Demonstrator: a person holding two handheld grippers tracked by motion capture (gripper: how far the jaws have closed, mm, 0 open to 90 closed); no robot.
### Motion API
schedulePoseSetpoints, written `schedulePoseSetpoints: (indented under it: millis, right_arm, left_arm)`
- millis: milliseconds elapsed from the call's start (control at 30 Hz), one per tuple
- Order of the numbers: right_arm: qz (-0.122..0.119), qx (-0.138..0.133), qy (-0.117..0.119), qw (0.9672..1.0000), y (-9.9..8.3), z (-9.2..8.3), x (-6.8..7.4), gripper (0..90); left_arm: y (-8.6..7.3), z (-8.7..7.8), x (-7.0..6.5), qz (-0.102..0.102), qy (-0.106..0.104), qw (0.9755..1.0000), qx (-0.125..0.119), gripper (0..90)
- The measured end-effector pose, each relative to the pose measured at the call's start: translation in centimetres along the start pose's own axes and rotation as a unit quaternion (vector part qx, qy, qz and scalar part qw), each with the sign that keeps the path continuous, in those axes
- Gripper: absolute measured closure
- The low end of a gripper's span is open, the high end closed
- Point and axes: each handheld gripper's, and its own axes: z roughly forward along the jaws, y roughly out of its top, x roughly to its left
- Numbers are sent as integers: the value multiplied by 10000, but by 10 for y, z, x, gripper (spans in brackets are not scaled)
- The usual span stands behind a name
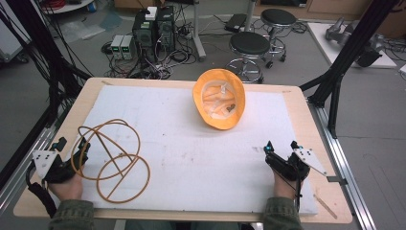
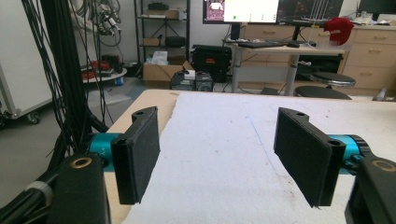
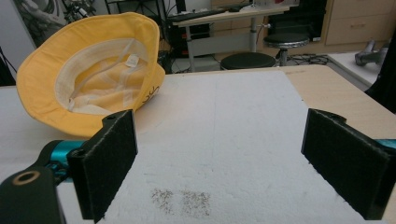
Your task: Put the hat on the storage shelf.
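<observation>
A yellow bucket hat [image 1: 219, 98] lies upside down at the far middle of the white mat [image 1: 191, 158], its pale lining facing up. The hat [image 3: 93, 84] also fills the upper left of the right gripper view. An orange wire frame of crossed hoops [image 1: 112, 160] stands at the near left of the mat. My left gripper [image 1: 72, 146] rests open at the table's left edge, just left of the wire frame, nothing between its pads [image 2: 140, 158]. My right gripper [image 1: 281, 146] is open at the near right, well short of the hat, its pads [image 3: 109, 161] empty.
The mat covers a wooden table [image 1: 306, 115]. Two black stools [image 1: 249, 48], computer boxes [image 1: 153, 28] and cables stand on the floor beyond the far edge. Black frame posts [image 1: 344, 57] rise at the right and left sides.
</observation>
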Motion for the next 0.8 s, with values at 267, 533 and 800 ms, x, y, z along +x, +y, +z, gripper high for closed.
schedulePoseSetpoints:
  millis: [267, 533, 800]
  right_arm:
    - [-457, -240, -1, 9987, 2, 1, 3, 94]
    - [-863, -241, 121, 9959, 16, 10, 9, 93]
    - [-878, -83, 463, 9950, 28, 27, 17, 93]
  left_arm:
    - [1, 3, 1, -124, 6, 9999, -23, 315]
    - [2, 5, 0, -87, 15, 10000, -45, 314]
    - [3, 3, -2, -192, 34, 9998, -17, 314]
